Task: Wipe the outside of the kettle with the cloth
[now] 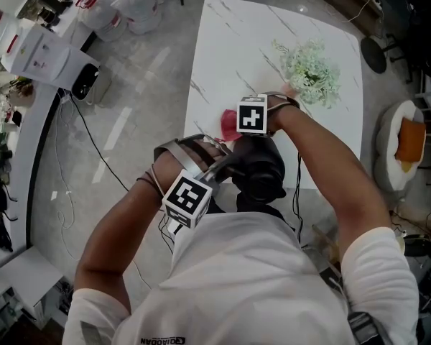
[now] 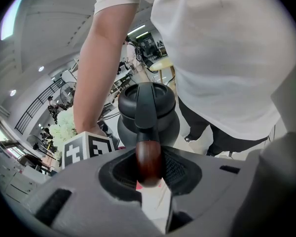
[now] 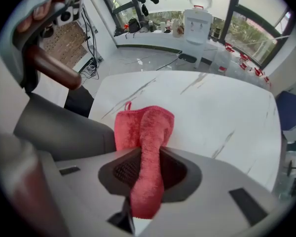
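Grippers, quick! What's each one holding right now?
Left gripper: closed on the kettle handle.
Right gripper: closed on the pink cloth.

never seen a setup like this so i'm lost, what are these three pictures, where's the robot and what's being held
There is no robot: a person holds a tool with two jaws in each hand. One picture comes from a camera on the person's head, looking down; the other two come from cameras riding on the tools. The left gripper has its jaws shut on the brown handle of the black kettle. The right gripper pinches a red cloth. Beyond is a white marble table with pale flowers on it.
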A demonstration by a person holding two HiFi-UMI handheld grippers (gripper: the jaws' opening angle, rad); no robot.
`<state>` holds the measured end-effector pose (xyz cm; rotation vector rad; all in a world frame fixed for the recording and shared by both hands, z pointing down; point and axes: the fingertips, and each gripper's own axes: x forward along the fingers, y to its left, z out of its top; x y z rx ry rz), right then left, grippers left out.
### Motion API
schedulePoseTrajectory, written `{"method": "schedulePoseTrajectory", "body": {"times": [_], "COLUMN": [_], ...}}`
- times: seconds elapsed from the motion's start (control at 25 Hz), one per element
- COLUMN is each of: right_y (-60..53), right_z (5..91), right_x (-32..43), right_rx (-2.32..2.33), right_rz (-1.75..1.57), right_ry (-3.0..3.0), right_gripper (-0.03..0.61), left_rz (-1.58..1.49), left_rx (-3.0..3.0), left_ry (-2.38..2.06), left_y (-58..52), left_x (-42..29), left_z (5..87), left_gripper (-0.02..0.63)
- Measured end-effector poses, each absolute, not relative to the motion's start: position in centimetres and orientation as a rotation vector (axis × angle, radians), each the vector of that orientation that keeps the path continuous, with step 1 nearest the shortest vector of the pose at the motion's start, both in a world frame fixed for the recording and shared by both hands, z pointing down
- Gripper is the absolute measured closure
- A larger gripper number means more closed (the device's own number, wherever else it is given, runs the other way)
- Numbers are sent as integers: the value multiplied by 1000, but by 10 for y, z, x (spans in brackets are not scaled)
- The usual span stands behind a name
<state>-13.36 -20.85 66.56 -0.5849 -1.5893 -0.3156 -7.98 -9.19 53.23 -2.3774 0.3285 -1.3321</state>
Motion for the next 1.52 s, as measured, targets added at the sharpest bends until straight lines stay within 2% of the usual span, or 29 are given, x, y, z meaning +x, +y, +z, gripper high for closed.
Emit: {"method": "schedulePoseTrajectory", "body": {"times": [0.28,0.84,1.52], "right_y": [-220,-233,-221], "right_z": [592,465,456], "right_x": [-152,-89,-38], "right_rx": [-353,66,203], "right_rz": [-321,-163,-83], "right_ry": [-1873,-2185,-2193], "right_gripper": [479,479,479], "left_rz": [-1355,-1474,-1501], "left_rx": [-2400,-2491,-2517], "left_ry": [324,332,353], "left_y": [-97,-130,-151], "left_x": [-82,-104,-99], "left_z": [535,549,552], "left_gripper": [514,500,465]}}
